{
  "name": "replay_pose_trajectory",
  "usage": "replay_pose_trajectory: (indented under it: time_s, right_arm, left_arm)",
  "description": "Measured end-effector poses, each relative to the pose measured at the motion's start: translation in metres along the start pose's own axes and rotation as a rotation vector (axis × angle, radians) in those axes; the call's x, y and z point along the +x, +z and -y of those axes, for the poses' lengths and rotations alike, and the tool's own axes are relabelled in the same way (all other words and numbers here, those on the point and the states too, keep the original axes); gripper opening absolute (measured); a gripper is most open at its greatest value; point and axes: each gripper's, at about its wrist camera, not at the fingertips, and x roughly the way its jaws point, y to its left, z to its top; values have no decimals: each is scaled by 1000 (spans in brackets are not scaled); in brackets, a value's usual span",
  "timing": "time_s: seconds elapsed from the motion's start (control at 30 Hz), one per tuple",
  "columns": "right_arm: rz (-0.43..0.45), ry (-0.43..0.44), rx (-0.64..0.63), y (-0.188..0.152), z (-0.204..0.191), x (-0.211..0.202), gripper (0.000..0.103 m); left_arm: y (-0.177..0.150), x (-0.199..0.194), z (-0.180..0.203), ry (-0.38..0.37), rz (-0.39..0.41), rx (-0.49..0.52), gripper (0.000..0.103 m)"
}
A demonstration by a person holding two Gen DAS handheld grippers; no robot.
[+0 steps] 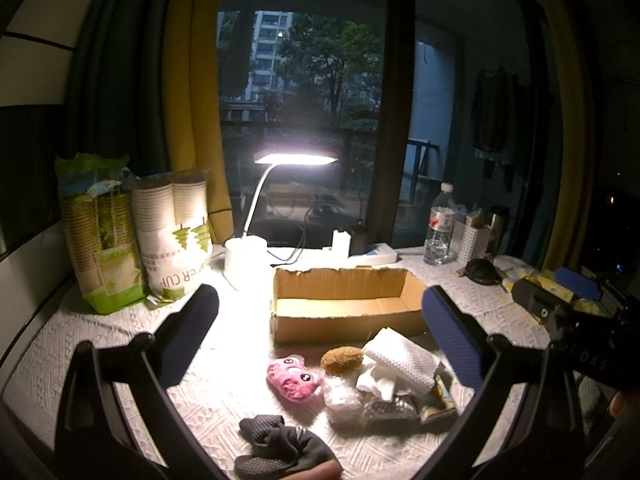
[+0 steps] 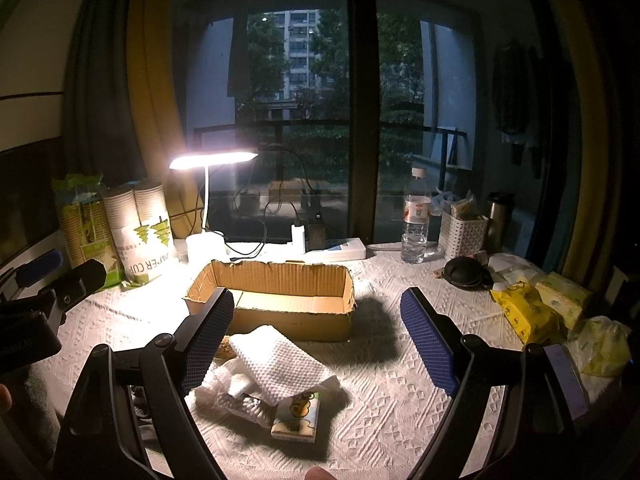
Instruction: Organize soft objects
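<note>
An open cardboard box (image 1: 344, 312) stands mid-table, also in the right wrist view (image 2: 280, 300). In front of it lie a pink plush toy (image 1: 294, 378), a brown fuzzy ball (image 1: 342, 358), a white paper towel (image 1: 400, 356), crumpled clear plastic (image 1: 340, 398), a small tissue pack (image 2: 298, 416) and dark grey socks (image 1: 276, 446). The towel also shows in the right wrist view (image 2: 276, 364). My left gripper (image 1: 320, 332) is open above the pile, empty. My right gripper (image 2: 316, 334) is open above the towel, empty.
A lit desk lamp (image 1: 296, 158) stands behind the box. Paper cup packs (image 1: 172, 236) stand back left. A water bottle (image 1: 440, 226), a white basket (image 2: 462, 232), a dark round pouch (image 2: 466, 274) and yellow tissue packs (image 2: 528, 312) are at right. A window is behind.
</note>
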Motion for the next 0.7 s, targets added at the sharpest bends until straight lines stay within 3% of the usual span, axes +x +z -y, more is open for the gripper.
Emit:
replay_pose_trajectory:
  time_s: [0.7]
  right_arm:
    - [-1, 0, 2, -1, 0, 1, 88]
  left_arm:
    - [-1, -3, 5, 2, -6, -1, 102]
